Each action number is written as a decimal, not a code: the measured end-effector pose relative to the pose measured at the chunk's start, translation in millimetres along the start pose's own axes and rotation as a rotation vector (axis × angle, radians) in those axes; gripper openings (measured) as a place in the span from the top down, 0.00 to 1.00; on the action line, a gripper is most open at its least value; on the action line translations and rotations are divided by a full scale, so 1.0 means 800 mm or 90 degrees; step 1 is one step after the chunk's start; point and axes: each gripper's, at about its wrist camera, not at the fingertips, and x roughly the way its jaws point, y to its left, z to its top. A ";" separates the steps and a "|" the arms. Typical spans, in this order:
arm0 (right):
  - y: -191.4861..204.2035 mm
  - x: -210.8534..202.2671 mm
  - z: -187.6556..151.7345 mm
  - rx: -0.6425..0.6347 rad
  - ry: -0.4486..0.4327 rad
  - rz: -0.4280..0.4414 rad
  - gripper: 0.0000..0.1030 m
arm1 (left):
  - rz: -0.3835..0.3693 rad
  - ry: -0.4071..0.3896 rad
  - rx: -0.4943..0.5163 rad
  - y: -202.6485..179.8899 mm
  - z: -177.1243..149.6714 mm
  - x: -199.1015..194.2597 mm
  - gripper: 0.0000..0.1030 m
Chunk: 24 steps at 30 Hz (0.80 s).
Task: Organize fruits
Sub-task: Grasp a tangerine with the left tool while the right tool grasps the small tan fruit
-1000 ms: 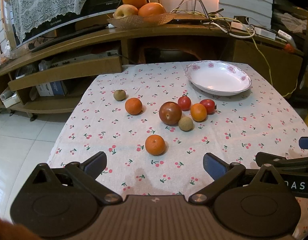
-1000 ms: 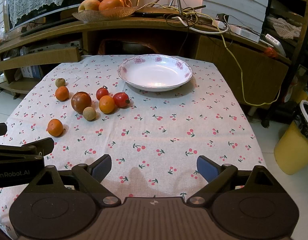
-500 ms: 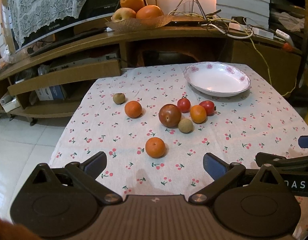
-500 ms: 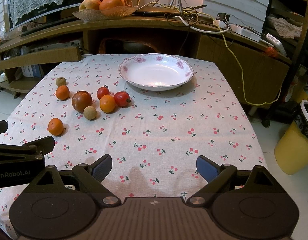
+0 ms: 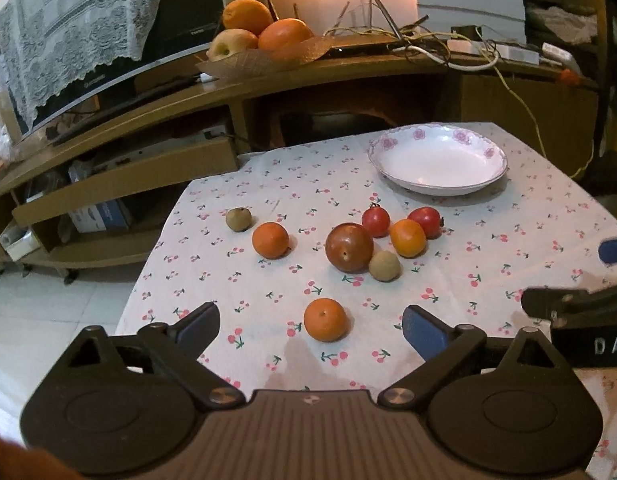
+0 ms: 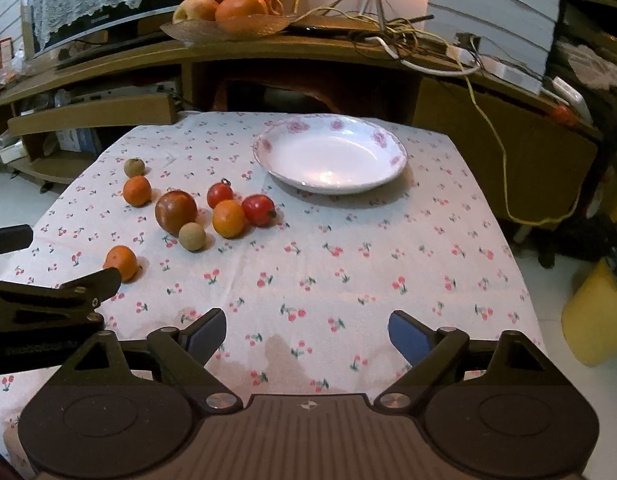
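Both grippers hang over the near edge of the table, jaws spread wide and holding nothing — the fruit lies loose on the cherry-print tablecloth (image 5: 268,296).

The left gripper (image 5: 310,326) has the nearest orange (image 5: 325,319) right between its blue fingertips, not touching it; the right gripper (image 6: 306,332) faces bare cloth. Further back sits a cluster: a big dark red fruit (image 5: 348,247) touching a small tan fruit (image 5: 384,265), then an orange fruit (image 5: 408,237) and two red tomatoes (image 5: 375,221). Another orange (image 5: 270,240) and a small brownish fruit (image 5: 238,219) lie apart on the left. The flowered white bowl (image 6: 388,148) stands at the far side — nothing in it.
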 end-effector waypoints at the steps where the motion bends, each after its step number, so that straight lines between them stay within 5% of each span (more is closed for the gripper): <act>1: 0.000 0.002 0.003 -0.002 0.000 0.004 0.15 | -0.002 0.003 0.006 -0.001 0.000 0.004 0.00; 9: 0.004 0.034 0.028 -0.036 0.004 0.053 0.22 | -0.029 0.008 0.059 -0.007 0.002 0.033 0.05; 16: 0.008 0.066 0.048 -0.060 0.004 0.108 0.32 | -0.050 0.032 0.072 -0.003 -0.001 0.057 0.27; 24: 0.021 0.089 0.054 -0.068 0.020 0.196 0.42 | -0.071 0.039 0.062 -0.004 -0.002 0.070 0.34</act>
